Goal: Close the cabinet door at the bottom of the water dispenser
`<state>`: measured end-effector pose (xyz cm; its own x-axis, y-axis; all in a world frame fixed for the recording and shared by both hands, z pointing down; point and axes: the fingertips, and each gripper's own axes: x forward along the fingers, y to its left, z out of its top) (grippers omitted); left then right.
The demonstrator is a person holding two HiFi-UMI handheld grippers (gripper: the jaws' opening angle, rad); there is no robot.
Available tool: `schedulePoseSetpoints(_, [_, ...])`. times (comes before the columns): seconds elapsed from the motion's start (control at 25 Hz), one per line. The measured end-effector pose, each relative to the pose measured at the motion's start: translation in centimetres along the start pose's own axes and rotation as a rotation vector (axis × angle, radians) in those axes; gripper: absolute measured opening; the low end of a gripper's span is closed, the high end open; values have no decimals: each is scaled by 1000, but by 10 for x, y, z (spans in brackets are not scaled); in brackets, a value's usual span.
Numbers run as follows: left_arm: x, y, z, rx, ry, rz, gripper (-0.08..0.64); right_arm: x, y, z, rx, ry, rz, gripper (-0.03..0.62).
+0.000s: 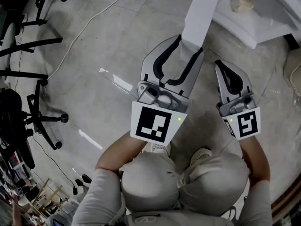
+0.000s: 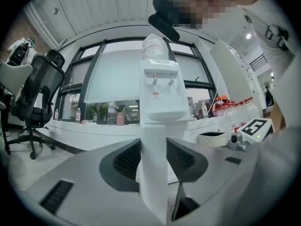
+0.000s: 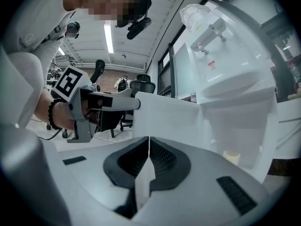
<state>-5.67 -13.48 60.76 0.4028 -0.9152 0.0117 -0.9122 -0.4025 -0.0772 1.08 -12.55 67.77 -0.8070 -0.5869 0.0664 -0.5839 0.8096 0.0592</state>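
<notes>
The water dispenser (image 2: 162, 93) stands ahead with its bottom cabinet (image 1: 254, 27) open and a paper cup (image 1: 242, 4) on the shelf inside. The white cabinet door (image 1: 202, 13) swings out toward me. My left gripper (image 1: 190, 44) is shut on the door's free edge; the panel (image 2: 153, 173) fills the gap between its jaws. My right gripper (image 1: 220, 64) is shut with nothing in it, just right of the door on its inner side. In the right gripper view the door (image 3: 164, 117) stands close ahead of the shut jaws, with the cup (image 3: 231, 157) at lower right.
Office chairs (image 1: 28, 102) stand at the left on the grey floor, and a white cable (image 1: 94, 22) crosses it. A white bin (image 2: 211, 138) and several clear bottles (image 2: 235, 112) sit right of the dispenser. My knees (image 1: 188, 182) are below the grippers.
</notes>
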Motion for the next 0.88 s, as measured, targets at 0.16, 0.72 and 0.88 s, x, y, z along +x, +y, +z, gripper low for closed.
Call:
schedulePoseSetpoints(0.16, [1,-13,2,3,-3,-26,173,-6,3,-9,-4,22,4,17])
schedulePoseSetpoints(0.72, [10,-66,6,107,-46,-173,44,-30,-14,-33,19,50,-50,17])
schedulePoseSetpoints(0.88, [15,-76,7,95,-52,-205,44,-33,-18,-38,15,60,-55,20])
